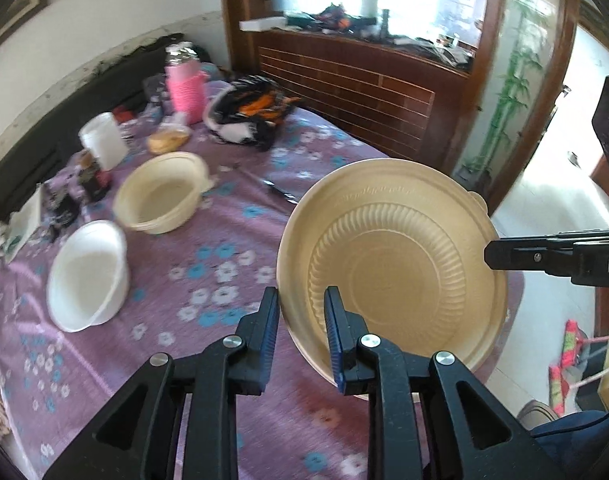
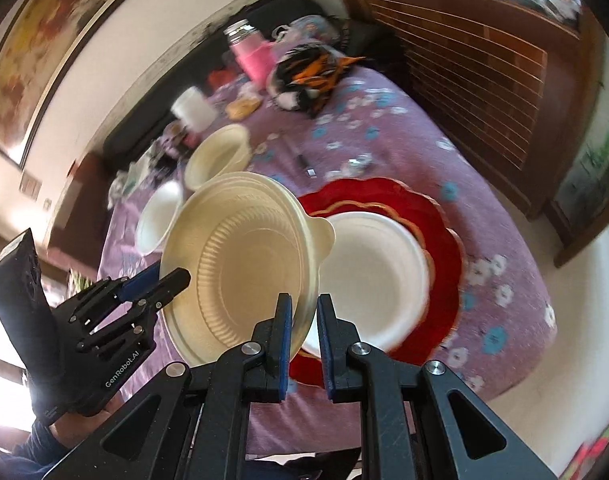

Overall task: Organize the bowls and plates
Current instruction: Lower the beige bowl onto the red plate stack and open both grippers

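Table [image 1: 232, 236], round, draped in a purple floral cloth; its curved near-right edge drops to pale floor, and bare cloth lies open between the dishes. Red scalloped plate [image 2: 444, 240], gilt-trimmed, lies near the right edge, a smooth white plate [image 2: 376, 264] resting on it. Cream ribbed plate [image 1: 392, 264], shallow, round and tabbed at the rim, is held tilted above the cloth. Left gripper [image 1: 302, 320] pinches its near-left rim, jaws narrow; right gripper [image 2: 304, 320] pinches the opposite rim, jaws narrow. Cream bowl [image 1: 160, 194] and white bowl [image 1: 88, 276] sit apart, far left, with clutter behind.
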Available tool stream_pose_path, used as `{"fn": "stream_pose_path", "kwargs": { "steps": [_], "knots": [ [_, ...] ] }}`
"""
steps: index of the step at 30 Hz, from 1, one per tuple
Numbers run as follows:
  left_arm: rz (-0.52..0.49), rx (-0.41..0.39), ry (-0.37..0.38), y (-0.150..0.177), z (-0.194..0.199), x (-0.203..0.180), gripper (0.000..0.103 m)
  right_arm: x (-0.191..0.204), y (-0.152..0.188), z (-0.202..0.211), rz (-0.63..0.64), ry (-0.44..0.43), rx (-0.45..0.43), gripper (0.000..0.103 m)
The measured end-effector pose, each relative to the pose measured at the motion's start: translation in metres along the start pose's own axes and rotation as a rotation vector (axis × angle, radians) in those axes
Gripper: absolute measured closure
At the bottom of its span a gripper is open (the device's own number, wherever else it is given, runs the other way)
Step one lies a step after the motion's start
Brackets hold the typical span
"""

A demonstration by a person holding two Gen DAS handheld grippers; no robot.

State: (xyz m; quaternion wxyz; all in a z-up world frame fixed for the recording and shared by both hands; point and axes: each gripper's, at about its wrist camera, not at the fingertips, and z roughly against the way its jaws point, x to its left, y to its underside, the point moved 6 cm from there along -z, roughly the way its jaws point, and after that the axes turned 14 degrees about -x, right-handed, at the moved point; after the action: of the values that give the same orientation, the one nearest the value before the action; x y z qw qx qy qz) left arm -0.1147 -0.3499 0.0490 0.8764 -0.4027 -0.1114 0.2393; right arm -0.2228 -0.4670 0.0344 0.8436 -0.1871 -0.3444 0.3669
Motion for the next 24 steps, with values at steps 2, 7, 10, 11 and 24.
{"fn": "stream_pose_path", "kwargs": {
  "steps": [2,7,10,11,24],
  "knots": [
    [-0.004,0.015,0.019,-0.002,-0.008,-0.009,0.082,-0.012,-0.001,0.006,-0.025,0.014,-0.01,0.089],
    [-0.011,0.039,0.052,-0.005,-0.025,-0.026,0.082,-0.035,-0.003,0.012,-0.066,0.04,-0.021,0.089],
    [-0.018,0.047,0.059,-0.006,-0.032,-0.033,0.082,-0.046,-0.004,0.011,-0.084,0.052,-0.013,0.089],
    [-0.018,0.05,0.061,-0.006,-0.034,-0.036,0.082,-0.05,-0.003,0.01,-0.092,0.055,-0.005,0.089],
    [-0.005,0.089,0.063,-0.002,-0.053,-0.041,0.082,-0.074,0.001,-0.007,-0.146,0.057,0.053,0.089]
  ]
}}
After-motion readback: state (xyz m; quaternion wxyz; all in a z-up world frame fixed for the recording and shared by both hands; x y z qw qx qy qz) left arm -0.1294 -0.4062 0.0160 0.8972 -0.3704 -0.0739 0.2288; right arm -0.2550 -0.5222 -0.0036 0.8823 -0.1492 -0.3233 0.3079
